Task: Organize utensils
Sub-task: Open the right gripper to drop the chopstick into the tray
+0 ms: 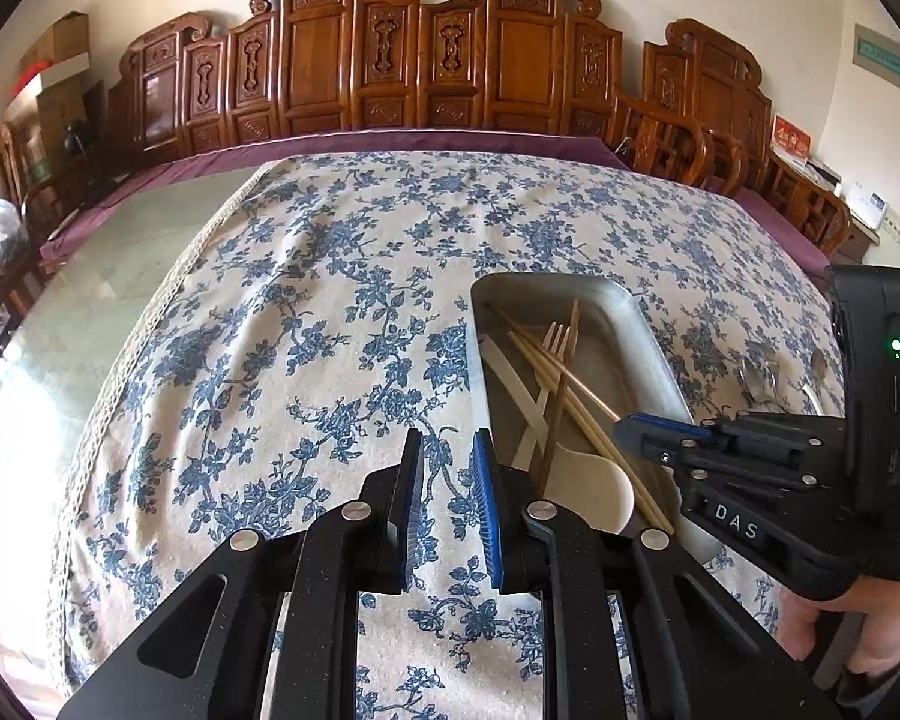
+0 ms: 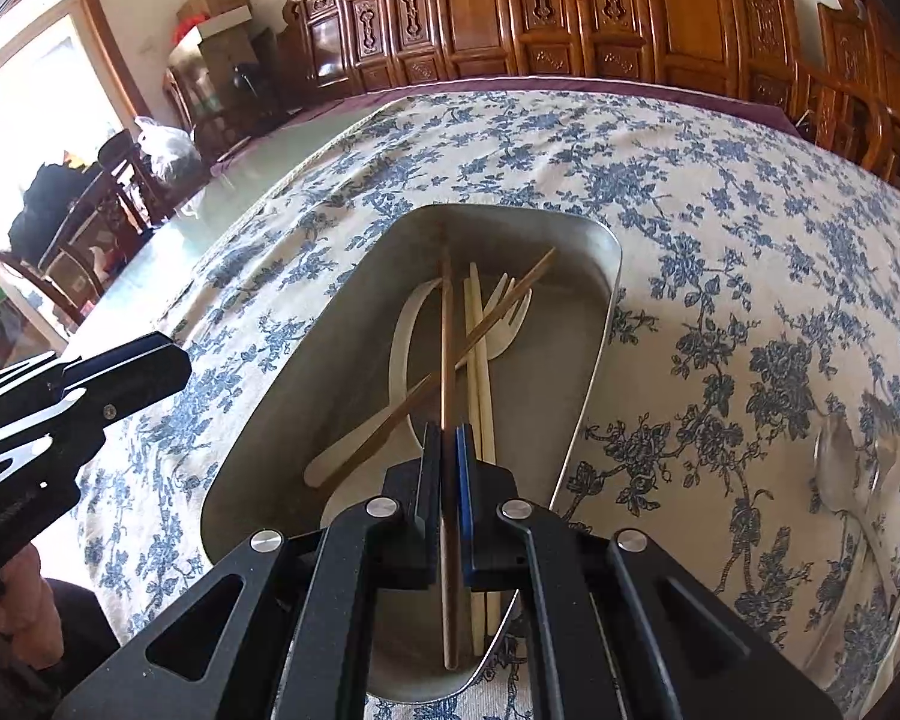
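The left claw (image 1: 448,468) hangs slightly parted and empty over the floral tablecloth (image 1: 306,324), the metal tray (image 2: 594,360) just to its right. The right claw (image 2: 448,456) is clamped on a dark brown chopstick (image 2: 447,324) over the tray, pale chopsticks (image 2: 480,360) just right of it.

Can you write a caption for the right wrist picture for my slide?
Right gripper holds a brown chopstick over the metal tray of utensils.

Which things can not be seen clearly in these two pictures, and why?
- White spoon: right wrist view, chopsticks and right gripper cover it.
- Metal spoons right of the metal tray: blurred by glare, count unclear.
- Left gripper: fingertips not visible in right wrist view.
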A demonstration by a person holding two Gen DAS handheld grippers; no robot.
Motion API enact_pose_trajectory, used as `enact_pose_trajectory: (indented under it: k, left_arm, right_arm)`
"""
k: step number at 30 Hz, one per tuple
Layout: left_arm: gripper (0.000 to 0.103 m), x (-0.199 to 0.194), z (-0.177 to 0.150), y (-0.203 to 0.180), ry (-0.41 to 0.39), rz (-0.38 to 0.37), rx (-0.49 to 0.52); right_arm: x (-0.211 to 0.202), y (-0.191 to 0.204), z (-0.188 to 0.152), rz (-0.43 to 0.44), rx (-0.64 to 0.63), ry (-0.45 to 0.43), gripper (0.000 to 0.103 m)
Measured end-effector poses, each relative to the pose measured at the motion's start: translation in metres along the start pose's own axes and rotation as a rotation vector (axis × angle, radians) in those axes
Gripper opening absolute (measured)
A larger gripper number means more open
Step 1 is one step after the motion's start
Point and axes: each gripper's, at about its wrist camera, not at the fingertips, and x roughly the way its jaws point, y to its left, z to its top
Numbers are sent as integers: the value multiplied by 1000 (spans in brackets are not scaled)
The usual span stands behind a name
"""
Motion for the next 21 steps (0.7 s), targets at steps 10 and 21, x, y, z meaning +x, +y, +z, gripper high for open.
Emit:
enact_pose_trajectory:
  k: [10,21]
  left_arm:
    - [15,-4,5,-14,-20,-29,-4]
    - [17,-3,2,-64,-31,-104,51]
  right_arm:
    - [-33,-12,5,23,-18,-79,9]
    - [-113,-88,-43,-206,-43,-138,9]
